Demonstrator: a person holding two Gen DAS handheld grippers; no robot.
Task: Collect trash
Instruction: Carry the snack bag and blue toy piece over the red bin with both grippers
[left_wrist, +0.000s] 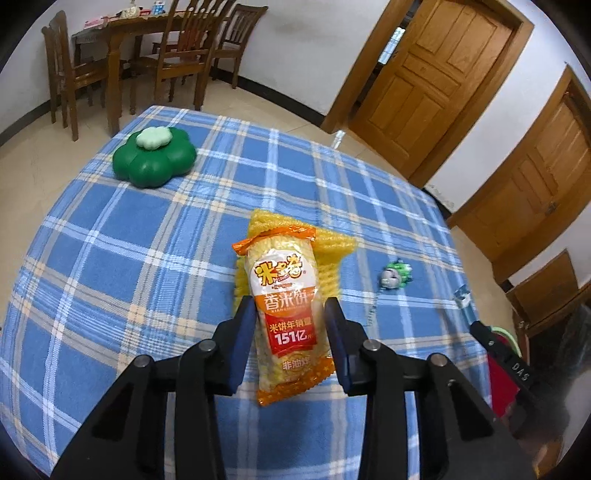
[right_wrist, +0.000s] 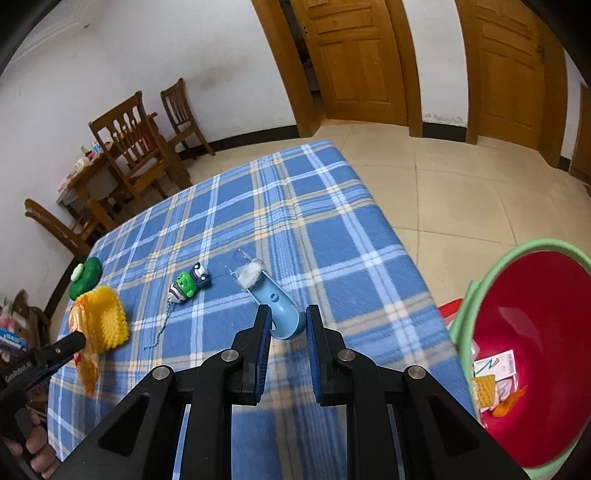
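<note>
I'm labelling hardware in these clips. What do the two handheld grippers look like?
Both the left gripper and the right gripper are matte black linkage frames with silver pivot pins and flat dark-blue finger pads. White lettering marks their black sides.

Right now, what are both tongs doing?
Left tongs: closed on the rice cracker packet.
Right tongs: closed on the blue lint remover.

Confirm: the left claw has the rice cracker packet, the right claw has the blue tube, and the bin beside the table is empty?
Not empty. The right wrist view shows the bin already holding scraps of paper and wrappers. The rest stands: the left claw grips the rice cracker packet, and the right claw grips the blue tube.
</note>
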